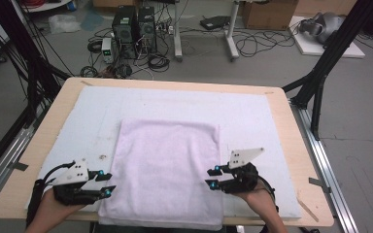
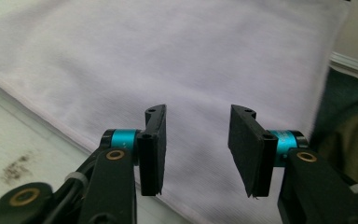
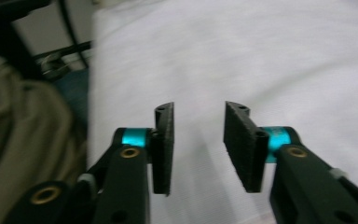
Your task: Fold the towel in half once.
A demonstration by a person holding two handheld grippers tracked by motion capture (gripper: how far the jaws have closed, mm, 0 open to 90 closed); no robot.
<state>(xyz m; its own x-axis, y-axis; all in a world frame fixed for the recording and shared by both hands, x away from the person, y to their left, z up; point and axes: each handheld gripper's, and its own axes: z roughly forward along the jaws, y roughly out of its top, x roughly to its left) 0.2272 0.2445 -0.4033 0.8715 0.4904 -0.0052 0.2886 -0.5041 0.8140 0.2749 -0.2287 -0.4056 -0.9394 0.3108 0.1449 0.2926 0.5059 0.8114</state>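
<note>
Your left gripper (image 1: 108, 184) and right gripper (image 1: 212, 177) stood part open, gripping nothing, at either side of the folded white towel (image 1: 167, 170) lying unmarked on the table's (image 1: 291, 126) near edge.

My left tongs (image 1: 106, 183) and right tongs (image 1: 213, 177) are black, with teal collars, brass rivets, flat dark pads, grey three-cornered plates and trailing black cables.

From my seat, the wooden table (image 1: 291, 141) carries a white foam mat (image 1: 252, 111). On the floor at eleven o'clock stand two black computer towers (image 1: 135, 26) among tangled cables (image 1: 252, 41). A cardboard box (image 1: 269, 12) sits near one o'clock.
</note>
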